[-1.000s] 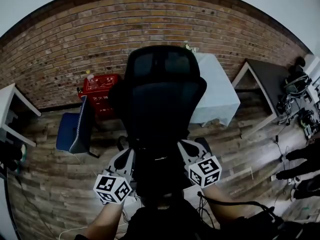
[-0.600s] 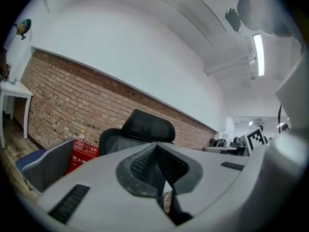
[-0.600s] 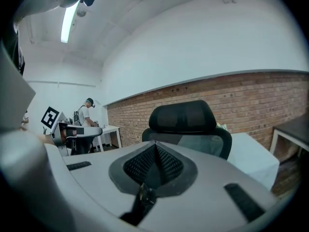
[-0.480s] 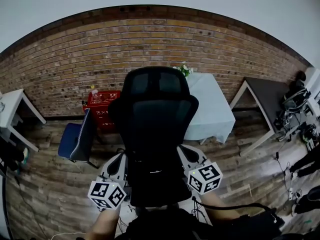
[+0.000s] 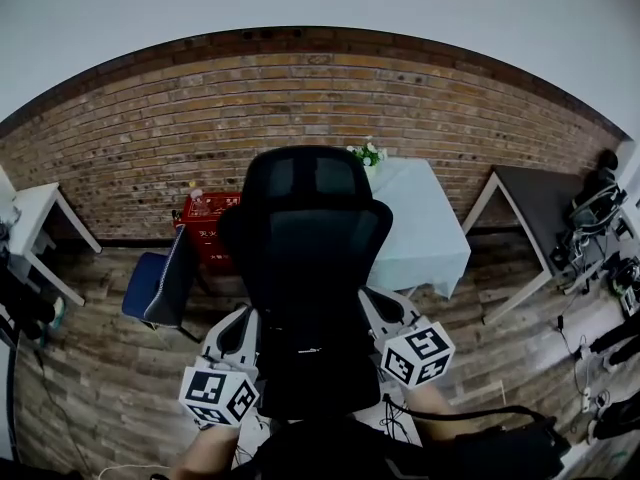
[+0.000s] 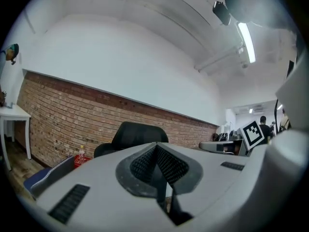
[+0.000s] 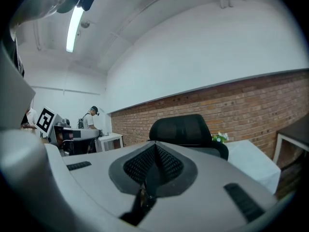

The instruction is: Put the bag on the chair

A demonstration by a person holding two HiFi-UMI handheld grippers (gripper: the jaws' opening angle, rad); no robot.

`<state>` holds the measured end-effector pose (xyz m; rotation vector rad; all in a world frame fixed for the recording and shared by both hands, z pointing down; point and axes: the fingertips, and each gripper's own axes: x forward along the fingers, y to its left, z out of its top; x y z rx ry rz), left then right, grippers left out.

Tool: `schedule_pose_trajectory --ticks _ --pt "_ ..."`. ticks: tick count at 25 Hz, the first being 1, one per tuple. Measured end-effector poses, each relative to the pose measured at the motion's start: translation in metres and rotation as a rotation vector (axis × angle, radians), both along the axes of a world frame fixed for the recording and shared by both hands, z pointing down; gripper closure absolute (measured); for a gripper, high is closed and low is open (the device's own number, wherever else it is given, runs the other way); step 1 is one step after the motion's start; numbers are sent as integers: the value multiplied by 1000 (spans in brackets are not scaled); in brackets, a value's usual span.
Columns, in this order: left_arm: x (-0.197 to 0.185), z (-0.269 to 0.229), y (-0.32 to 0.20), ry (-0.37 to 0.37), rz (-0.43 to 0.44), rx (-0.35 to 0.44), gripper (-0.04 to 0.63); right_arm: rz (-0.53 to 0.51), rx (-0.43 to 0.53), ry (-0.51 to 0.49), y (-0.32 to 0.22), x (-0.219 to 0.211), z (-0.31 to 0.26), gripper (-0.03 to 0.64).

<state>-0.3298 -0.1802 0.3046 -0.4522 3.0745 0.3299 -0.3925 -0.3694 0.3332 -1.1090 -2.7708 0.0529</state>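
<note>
You are holding your left tool (image 6: 156,151) fully closed, pinching a thin dark strap (image 6: 163,190). The soft black bag (image 5: 318,373) is hanging between your two tools, low in front of the black mesh office chair (image 5: 312,218). Its outline is blending into the chair, so contact with the seat cannot be told. Your right tool (image 7: 155,151) is likewise clamping shut on a second dark strap (image 7: 144,195).

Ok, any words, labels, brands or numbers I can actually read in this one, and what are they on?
No text here can be read.
Red crate: white print on its front, too small and blurred to read.
Marker cubes: black-and-white square patterns only, no letters or numbers.
Nothing else in view carries visible text.
</note>
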Motion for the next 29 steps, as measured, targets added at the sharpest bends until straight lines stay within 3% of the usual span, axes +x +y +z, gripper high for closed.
schedule_pose_trajectory --ticks 5,9,16,29 --pt "-2 5 0 49 -23 74 584 -48 14 -26 -7 2 -7 598" --pt "-1 6 -1 50 -37 50 584 -53 46 -52 -13 4 -9 598" --pt "6 -4 -16 39 23 55 584 -58 -10 -29 -18 13 -15 598" --pt "4 9 -6 81 1 31 584 -9 16 -21 -21 15 -9 598"
